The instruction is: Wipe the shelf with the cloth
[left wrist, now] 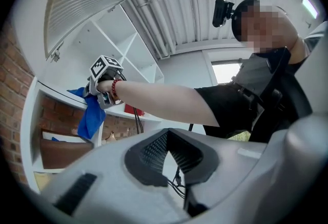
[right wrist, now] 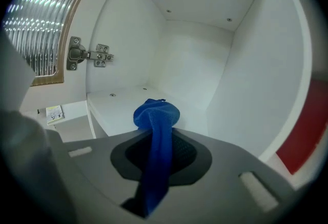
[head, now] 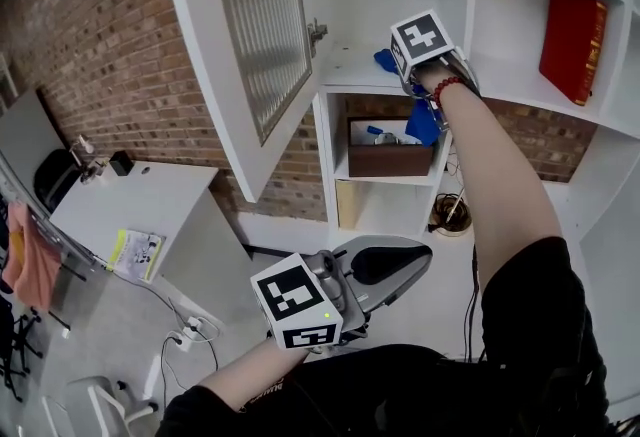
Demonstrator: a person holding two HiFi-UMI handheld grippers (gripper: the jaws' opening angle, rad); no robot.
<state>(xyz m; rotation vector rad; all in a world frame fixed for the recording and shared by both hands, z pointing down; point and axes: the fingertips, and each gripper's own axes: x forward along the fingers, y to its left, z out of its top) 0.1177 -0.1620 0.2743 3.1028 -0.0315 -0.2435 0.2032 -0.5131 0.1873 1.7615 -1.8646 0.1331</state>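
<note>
The right gripper (right wrist: 161, 154) is clamped on the blue cloth (right wrist: 156, 128), its jaws closed tight around the fabric. A bunched end of the cloth sticks out just ahead of the jaw tips and sits at the front of the white shelf (right wrist: 120, 102) inside an open compartment, while the rest trails back between the jaws. In the head view, the tail of the cloth (head: 425, 122) hangs below the right gripper (head: 398, 65) over the shelf's front edge. To that gripper's left stands an open cabinet door (right wrist: 38, 23) with ribbed glass, held by a metal hinge (right wrist: 87, 55). Off to its right, in the next compartment, a red book (head: 572, 40) leans upright. Under it, one compartment down, sits a brown box (head: 388, 153).

The left gripper (head: 385, 265) is held low, well apart from the shelf, jaws drawn together at the tips with nothing between them; its own view shows the same closed left gripper (left wrist: 169, 159)
</note>
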